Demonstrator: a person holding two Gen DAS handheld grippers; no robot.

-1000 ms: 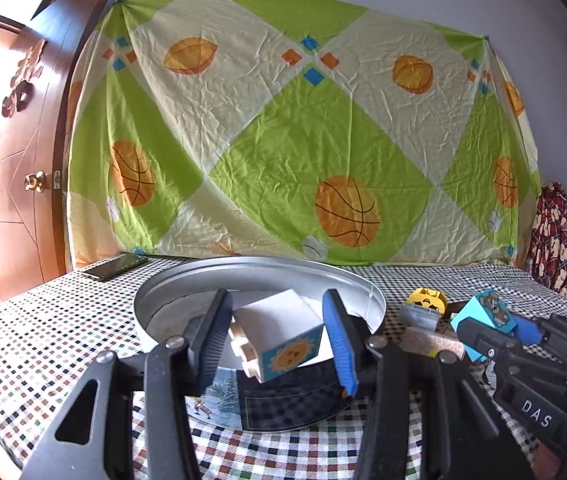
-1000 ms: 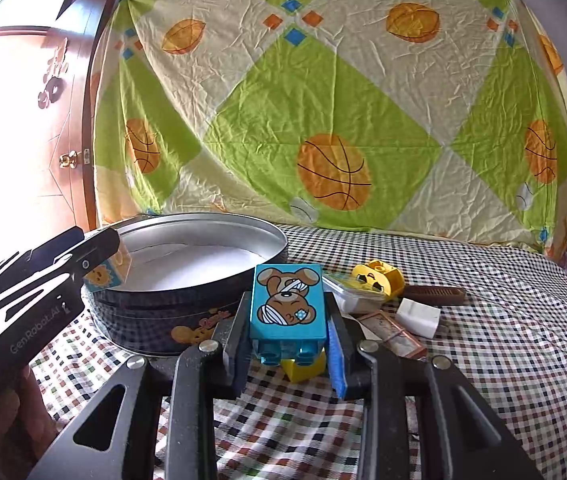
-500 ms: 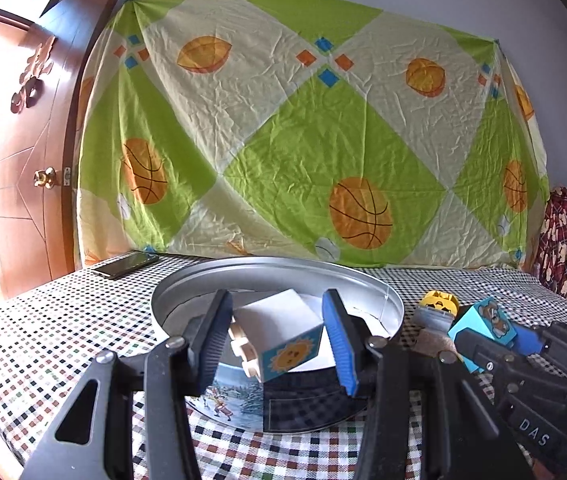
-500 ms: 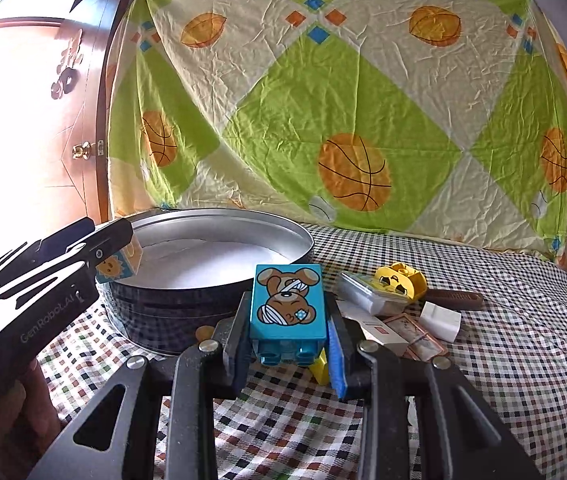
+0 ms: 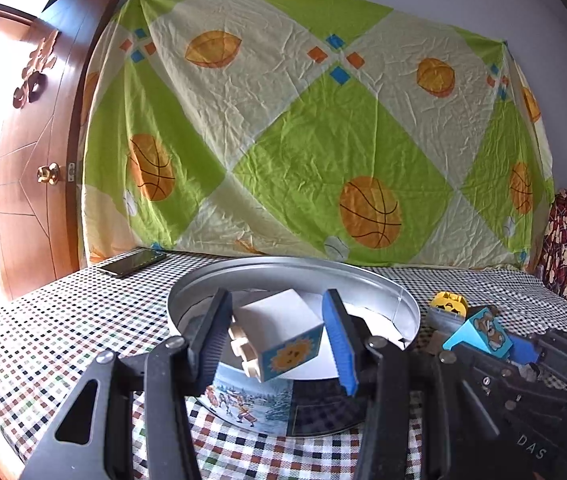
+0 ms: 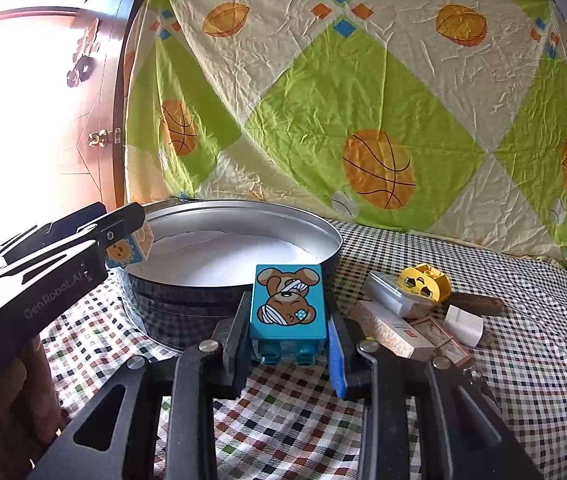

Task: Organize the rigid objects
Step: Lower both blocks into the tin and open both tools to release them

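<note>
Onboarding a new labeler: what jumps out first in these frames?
Two toy blocks held up at once: the left hand-held gripper clamps a white sun block over the round tin's near rim, and the right hand-held gripper grips a blue bear block just in front of the tin. Behind hangs a bright basketball-print sheet.

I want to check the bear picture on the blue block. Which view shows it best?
The right wrist view: the blue block sits clamped in the right gripper, its bear face square to the camera. The left wrist view shows it small, tilted, at the edge.
</note>
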